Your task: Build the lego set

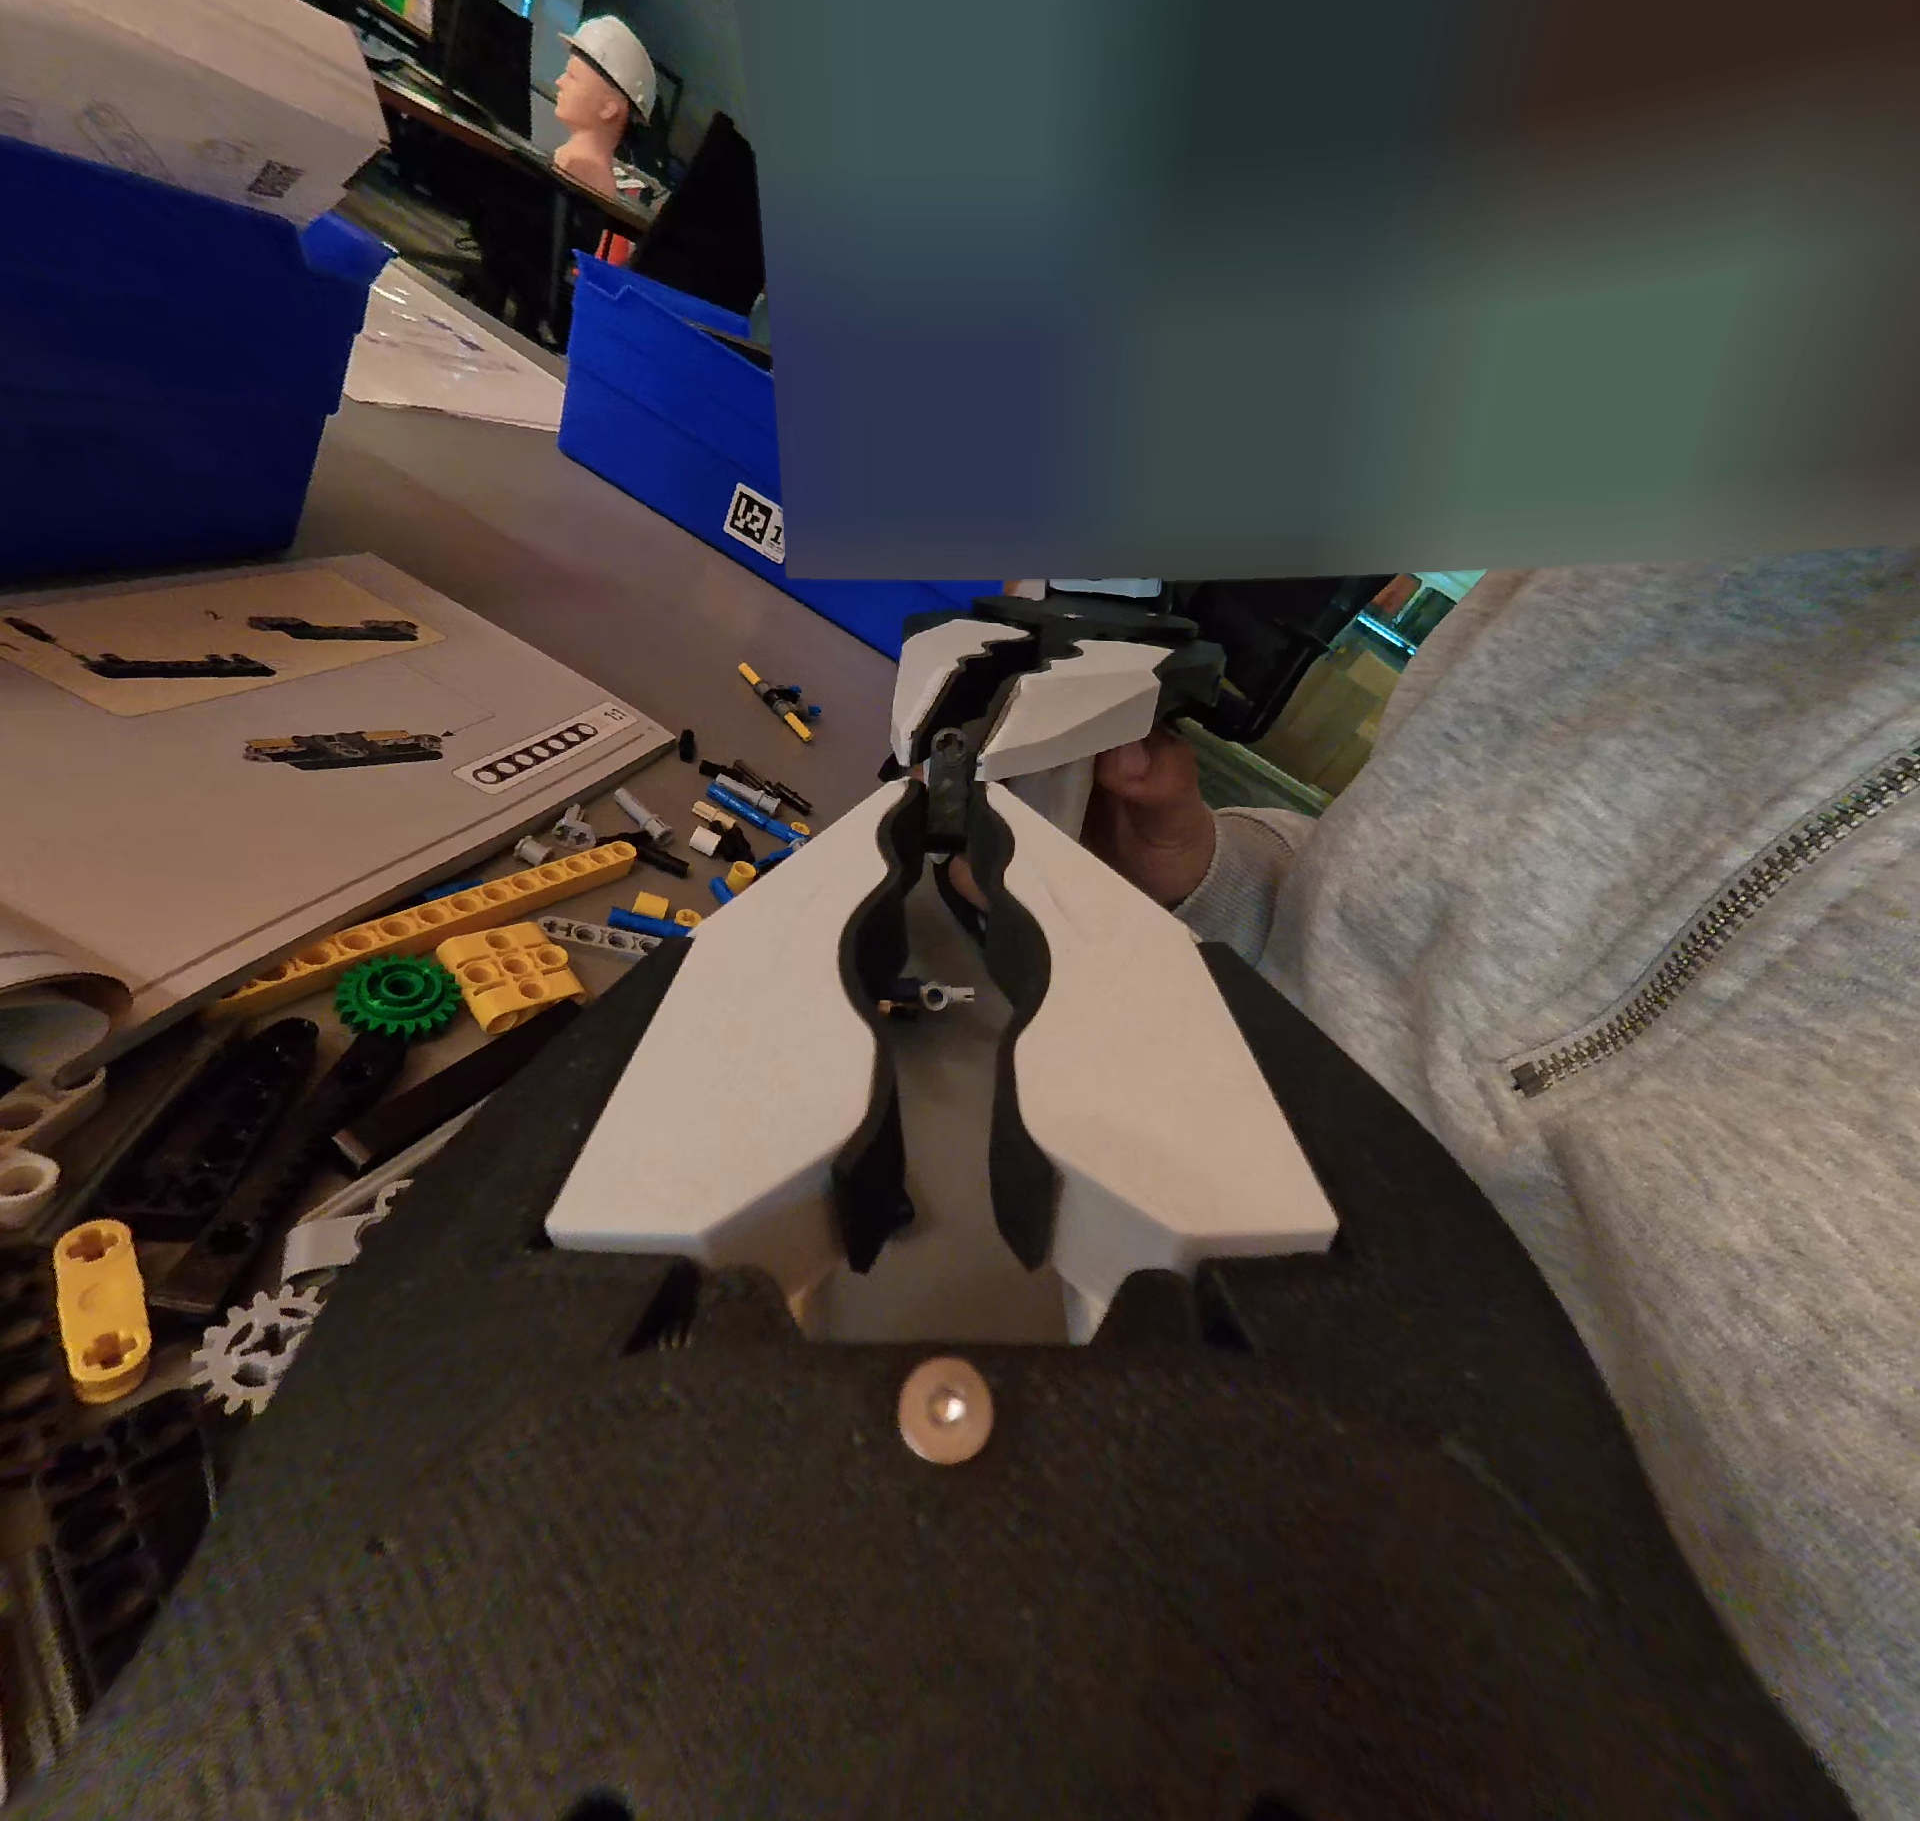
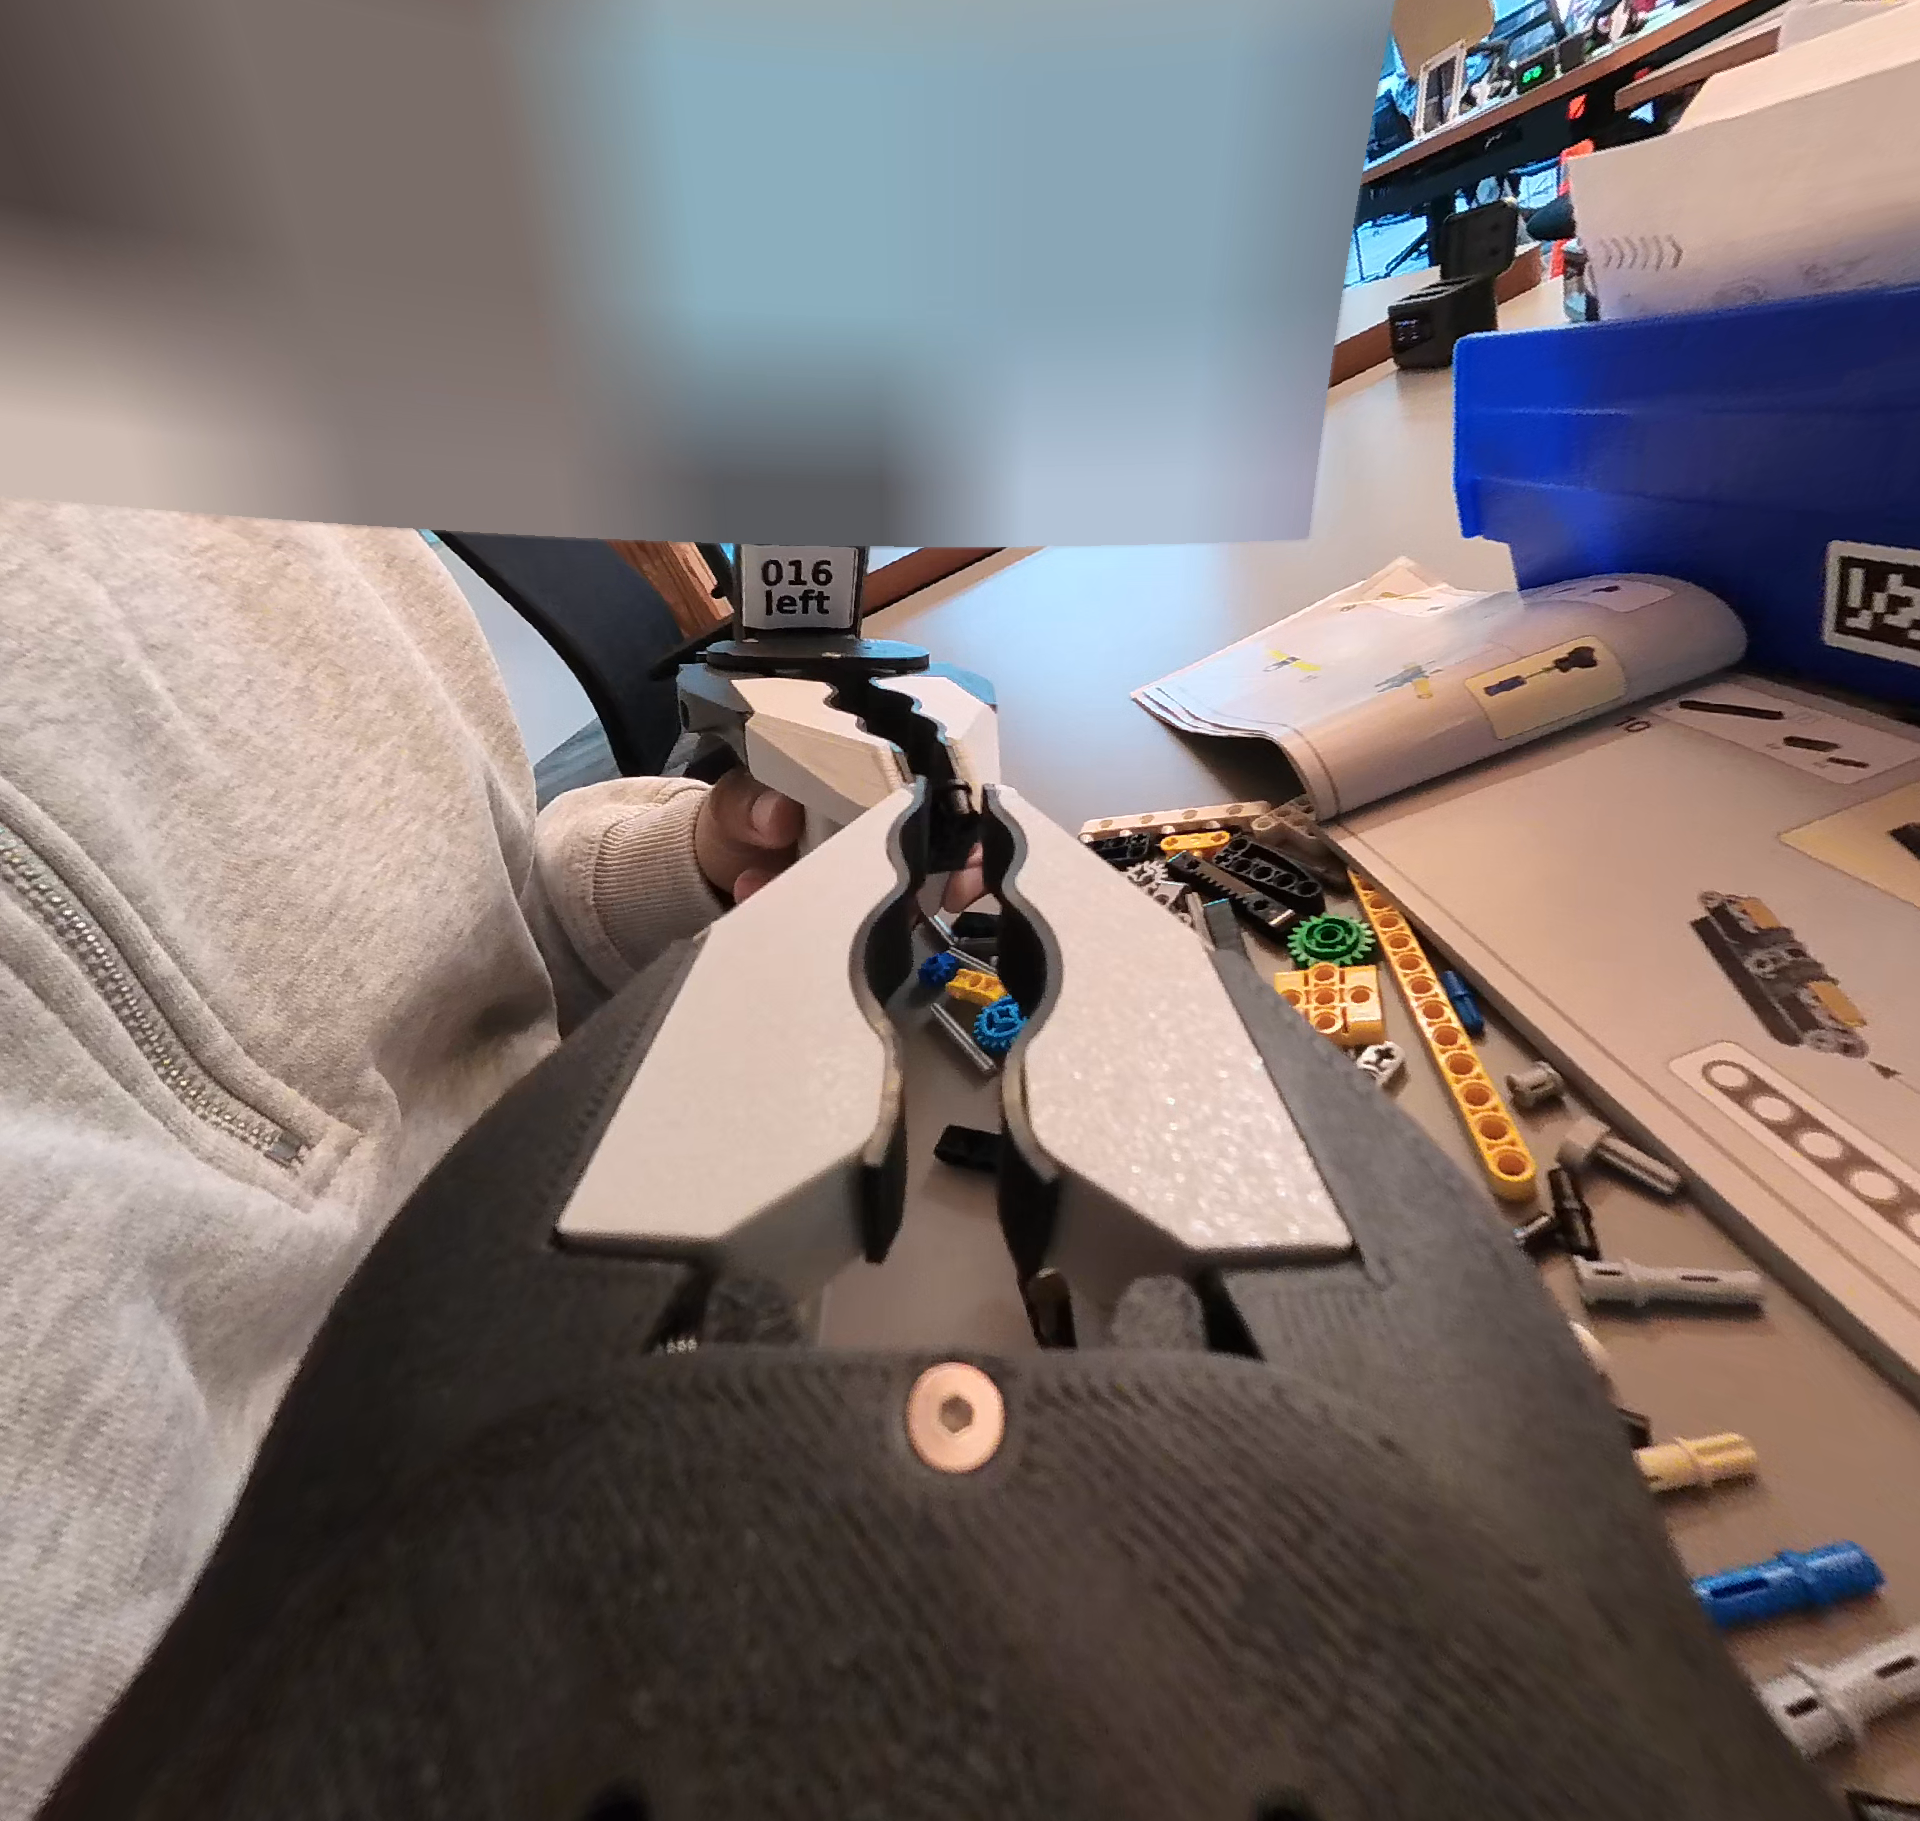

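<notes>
Left gripper (image 1: 943, 815) and right gripper (image 2: 951, 821) both pinch same small dark lego beam (image 1: 948, 784), held up over table (image 1: 582, 566). Tiny grip; hard tug could make beam pop out, fall among loose pieces.

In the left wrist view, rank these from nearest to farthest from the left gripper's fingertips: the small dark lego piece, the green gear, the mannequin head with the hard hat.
1. Small dark lego piece: pinched at the left gripper tips, the right gripper on its far end.
2. Green gear: on the table, left and below.
3. Mannequin head: far background, upper left.
</notes>
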Motion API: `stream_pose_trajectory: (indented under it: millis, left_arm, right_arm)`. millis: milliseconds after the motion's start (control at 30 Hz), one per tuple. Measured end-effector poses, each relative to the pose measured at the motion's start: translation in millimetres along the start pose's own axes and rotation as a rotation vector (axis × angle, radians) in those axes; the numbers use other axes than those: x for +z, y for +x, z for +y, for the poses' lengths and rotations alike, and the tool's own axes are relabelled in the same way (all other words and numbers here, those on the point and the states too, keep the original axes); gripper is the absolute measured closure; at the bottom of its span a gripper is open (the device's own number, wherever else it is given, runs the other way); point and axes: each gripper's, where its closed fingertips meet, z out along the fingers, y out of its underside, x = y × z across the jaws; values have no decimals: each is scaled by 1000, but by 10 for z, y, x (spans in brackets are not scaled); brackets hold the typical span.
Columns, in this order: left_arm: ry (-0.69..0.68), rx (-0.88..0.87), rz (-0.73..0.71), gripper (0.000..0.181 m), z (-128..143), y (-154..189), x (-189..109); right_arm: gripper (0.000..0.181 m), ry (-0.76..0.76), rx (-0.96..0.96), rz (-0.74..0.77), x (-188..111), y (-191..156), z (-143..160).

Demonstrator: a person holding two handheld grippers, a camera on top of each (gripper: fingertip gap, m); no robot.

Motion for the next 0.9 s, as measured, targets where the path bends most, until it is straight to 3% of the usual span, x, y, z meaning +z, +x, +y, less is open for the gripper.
stream_pose_trajectory:
  millis: [400,567,900]
  left_arm:
    - [-8,-12,-22,175,16,-53,9]
    - [-13,-30,-27,160,18,-68,18]
    - [31,-14,-82,153,-97,-127,-58]
  right_arm:
    - [174,-8,16,21,12,48,16]
    - [175,-16,29,77,1,160,20]
    - [175,42,68,283,-375,538,-166]
